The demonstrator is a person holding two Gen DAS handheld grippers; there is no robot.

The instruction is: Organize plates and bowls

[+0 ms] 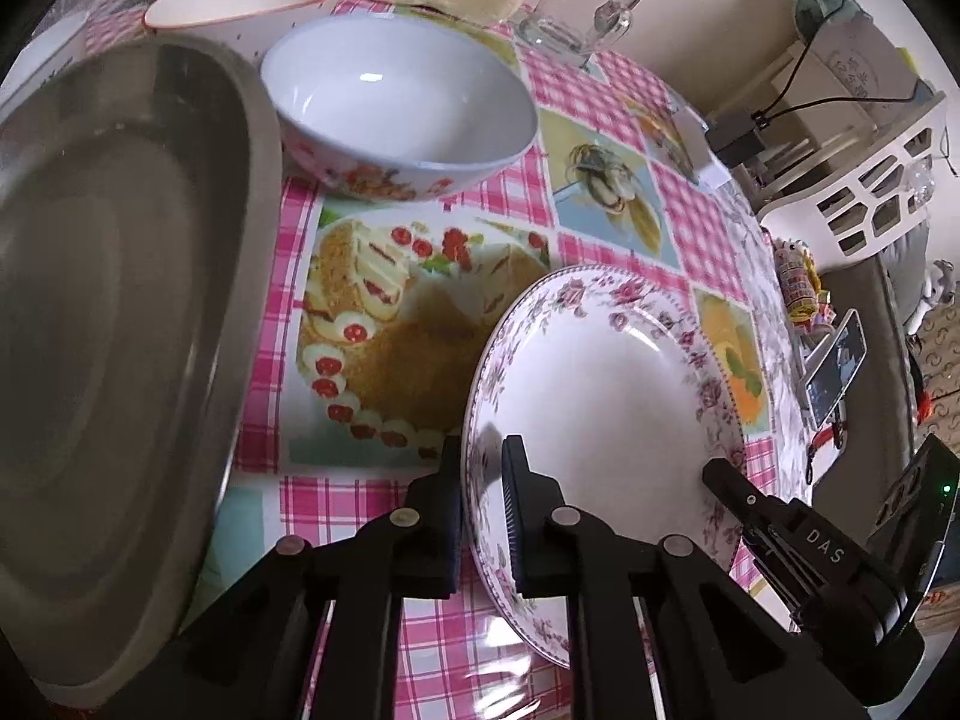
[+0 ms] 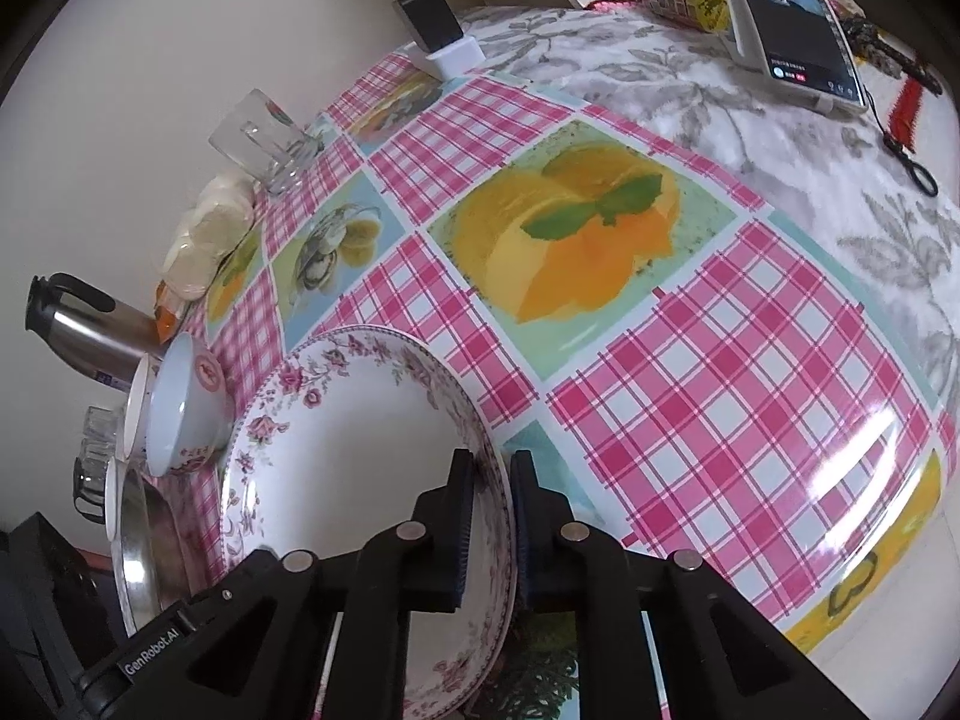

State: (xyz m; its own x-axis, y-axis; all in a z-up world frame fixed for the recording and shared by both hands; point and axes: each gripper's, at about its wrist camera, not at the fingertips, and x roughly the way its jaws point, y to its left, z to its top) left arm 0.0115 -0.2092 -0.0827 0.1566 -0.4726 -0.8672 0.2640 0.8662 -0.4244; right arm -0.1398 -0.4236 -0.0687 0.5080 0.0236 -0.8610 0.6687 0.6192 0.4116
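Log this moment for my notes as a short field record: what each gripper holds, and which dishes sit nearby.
held item: floral plate
left gripper: shut on the plate's rim
right gripper: shut on the opposite rim
nearby dishes: pale blue bowl, white bowl with a red rim, metal pan
surface: pink checked tablecloth
other: glass mug, phone

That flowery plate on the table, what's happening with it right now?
Two hand-held grippers are clamped on the floral plate at once: the left hand-held gripper pinches one edge of the rim and the right hand-held gripper pinches the opposite edge. A blue-white bowl and a large metal pan sit nearby on the checked tablecloth.
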